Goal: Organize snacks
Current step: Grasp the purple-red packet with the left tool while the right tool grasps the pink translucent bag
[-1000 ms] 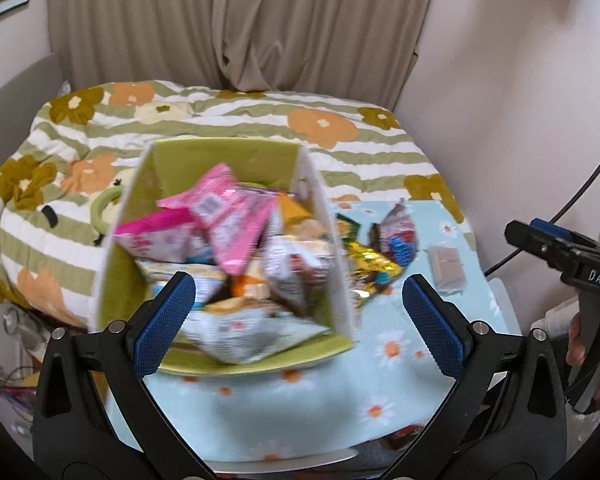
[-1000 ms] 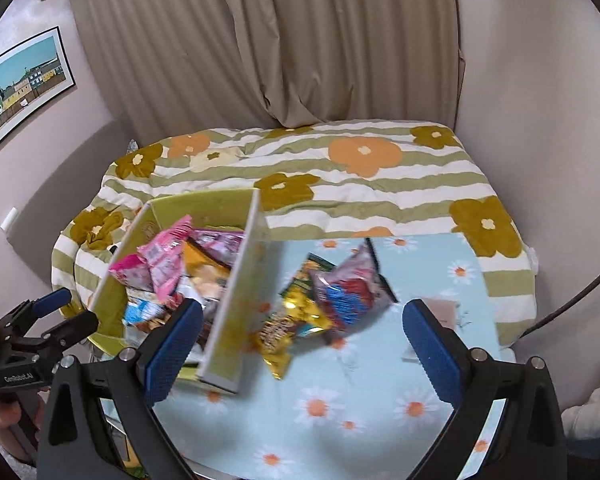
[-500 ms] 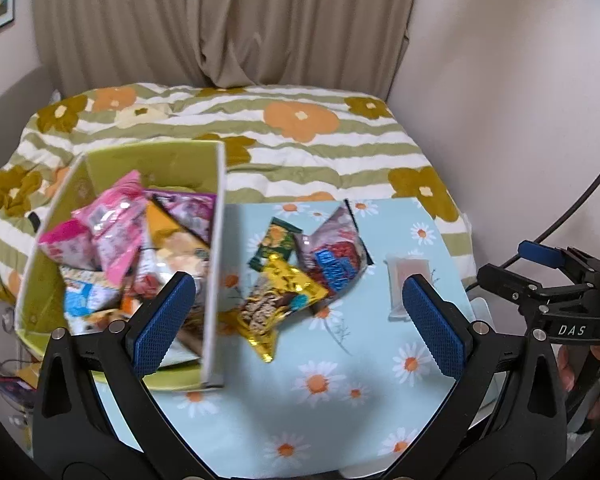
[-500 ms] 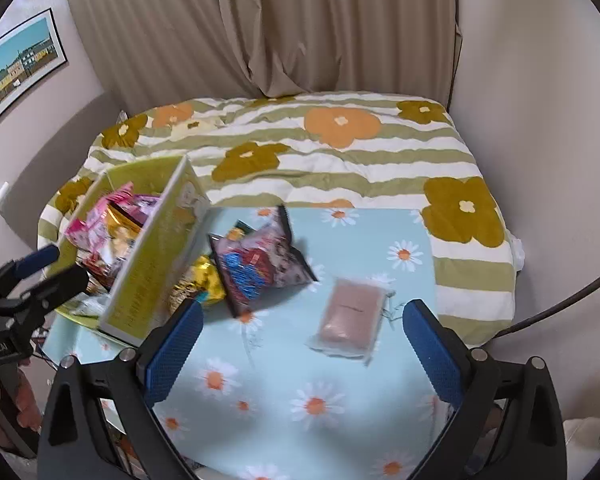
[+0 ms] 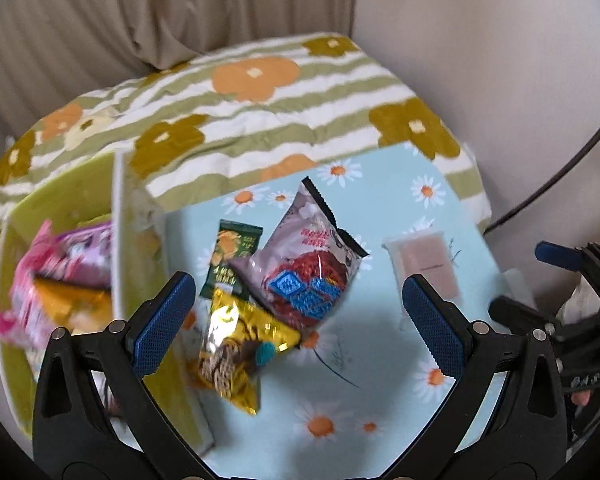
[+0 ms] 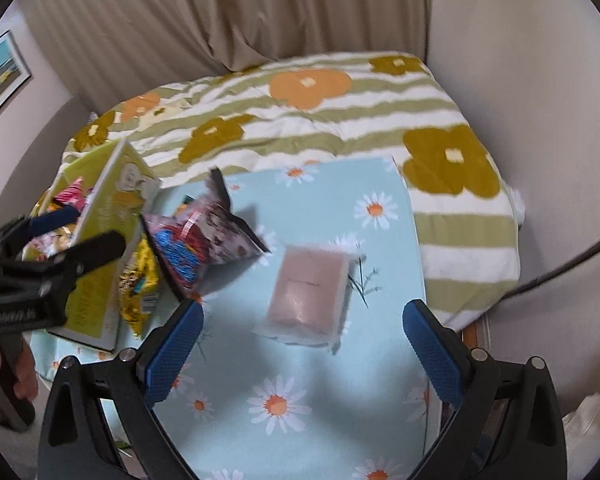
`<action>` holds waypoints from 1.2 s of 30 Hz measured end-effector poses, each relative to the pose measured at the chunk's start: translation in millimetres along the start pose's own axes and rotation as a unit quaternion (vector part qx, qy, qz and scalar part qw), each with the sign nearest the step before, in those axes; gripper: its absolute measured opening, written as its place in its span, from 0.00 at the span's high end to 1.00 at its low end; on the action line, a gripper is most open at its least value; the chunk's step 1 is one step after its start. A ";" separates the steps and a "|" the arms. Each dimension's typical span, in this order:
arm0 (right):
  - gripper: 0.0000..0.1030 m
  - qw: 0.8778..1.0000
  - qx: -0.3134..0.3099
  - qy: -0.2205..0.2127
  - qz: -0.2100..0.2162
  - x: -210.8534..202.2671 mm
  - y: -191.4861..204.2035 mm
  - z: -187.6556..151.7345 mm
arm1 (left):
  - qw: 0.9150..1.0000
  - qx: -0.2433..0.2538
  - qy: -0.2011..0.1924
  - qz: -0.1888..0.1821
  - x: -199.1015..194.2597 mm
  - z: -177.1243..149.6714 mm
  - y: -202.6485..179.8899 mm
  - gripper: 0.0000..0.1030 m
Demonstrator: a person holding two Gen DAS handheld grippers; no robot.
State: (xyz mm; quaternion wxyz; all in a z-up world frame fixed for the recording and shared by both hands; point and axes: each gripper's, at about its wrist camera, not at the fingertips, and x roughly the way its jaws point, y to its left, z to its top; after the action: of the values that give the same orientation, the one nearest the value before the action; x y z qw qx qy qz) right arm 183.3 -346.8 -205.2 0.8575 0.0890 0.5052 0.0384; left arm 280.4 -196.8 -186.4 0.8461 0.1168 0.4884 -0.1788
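A yellow-green box (image 5: 118, 240) (image 6: 100, 280) holding several snack packs stands at the table's left. Beside it lie a gold pack (image 5: 236, 352) (image 6: 138, 288), a dark green pack (image 5: 232, 256) and a purple-red bag (image 5: 312, 264) (image 6: 196, 240). A pink packet (image 5: 424, 260) (image 6: 308, 292) lies further right. My left gripper (image 5: 300, 320) is open and empty, above the gold pack and purple bag. My right gripper (image 6: 300, 352) is open and empty, just in front of the pink packet.
The table carries a light blue daisy cloth (image 5: 360, 380) (image 6: 300, 400). Behind it is a bed with a green-striped flower quilt (image 5: 260, 112) (image 6: 340, 120), then curtains and a wall on the right. A black cable (image 6: 572, 264) hangs at the right.
Both grippers have swung right and come closer to the table. The left view went from the box to the loose packs. The right view went from the bags to the pink packet.
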 end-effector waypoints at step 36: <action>0.19 0.996 0.039 0.050 -0.062 105.4 9.4 0.0 | 0.982 0.118 0.138 -0.059 124.7 14.4 -10.0 0.35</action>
State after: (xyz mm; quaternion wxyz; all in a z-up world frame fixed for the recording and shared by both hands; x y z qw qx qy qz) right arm 234.8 -321.2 -294.0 0.8276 0.0891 0.5533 -0.0302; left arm 344.8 -234.8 -287.7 0.7391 0.2099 0.5817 -0.2672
